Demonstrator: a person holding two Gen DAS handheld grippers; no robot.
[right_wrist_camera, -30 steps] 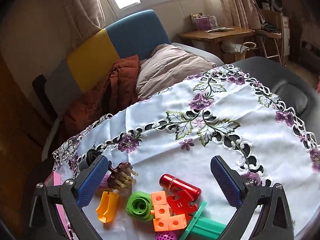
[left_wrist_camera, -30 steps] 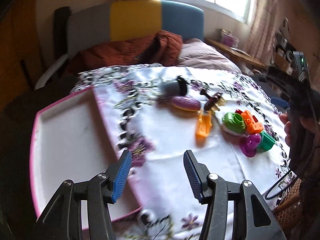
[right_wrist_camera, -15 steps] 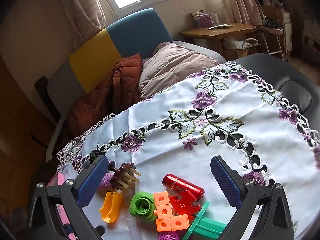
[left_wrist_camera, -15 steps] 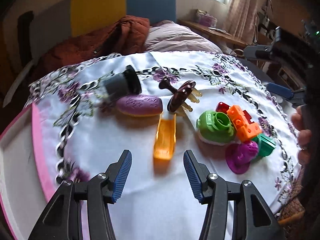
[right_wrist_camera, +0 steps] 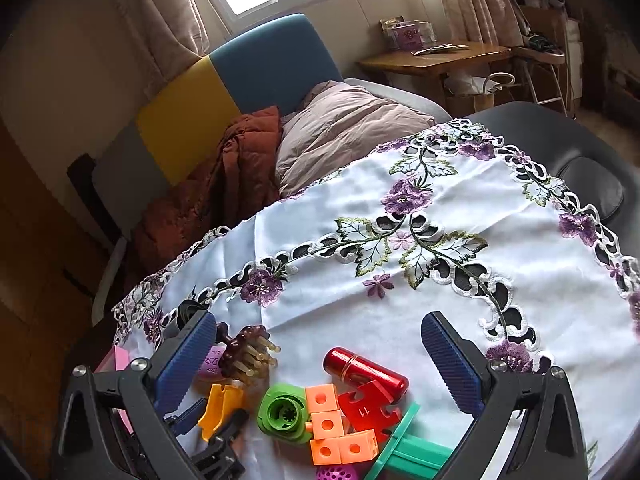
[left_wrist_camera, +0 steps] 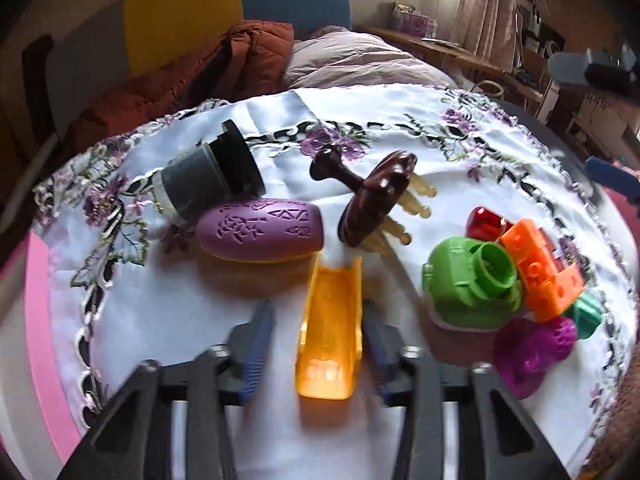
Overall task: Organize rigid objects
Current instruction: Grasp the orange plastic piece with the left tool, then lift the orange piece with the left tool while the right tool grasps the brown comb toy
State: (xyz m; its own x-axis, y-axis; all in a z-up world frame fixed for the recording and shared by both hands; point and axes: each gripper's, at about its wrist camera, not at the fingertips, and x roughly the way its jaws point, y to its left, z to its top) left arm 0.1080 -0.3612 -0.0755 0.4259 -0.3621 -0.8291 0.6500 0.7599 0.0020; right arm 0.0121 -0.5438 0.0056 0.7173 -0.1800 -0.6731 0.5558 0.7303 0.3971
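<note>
An orange plastic channel piece (left_wrist_camera: 331,332) lies on the white embroidered cloth (left_wrist_camera: 400,148). My left gripper (left_wrist_camera: 318,344) is open with its blue fingers either side of the piece, not clamped. Beyond lie a purple oval (left_wrist_camera: 260,232), a dark grey jar on its side (left_wrist_camera: 208,180) and a brown wooden massager (left_wrist_camera: 372,196). To the right is a pile with a green ring piece (left_wrist_camera: 468,284), orange blocks (left_wrist_camera: 540,268) and a red cylinder (left_wrist_camera: 484,220). My right gripper (right_wrist_camera: 316,364) is open and empty above that pile (right_wrist_camera: 344,412).
A pink-rimmed white tray (left_wrist_camera: 40,312) lies at the left edge of the table. A sofa with a rust blanket (left_wrist_camera: 192,76) and grey pillow stands behind. The cloth stretches far and right (right_wrist_camera: 440,240). A wooden desk (right_wrist_camera: 432,56) stands far right.
My left gripper has moved from over the tray rightward and forward, and now straddles the orange piece. The right gripper has stayed almost still.
</note>
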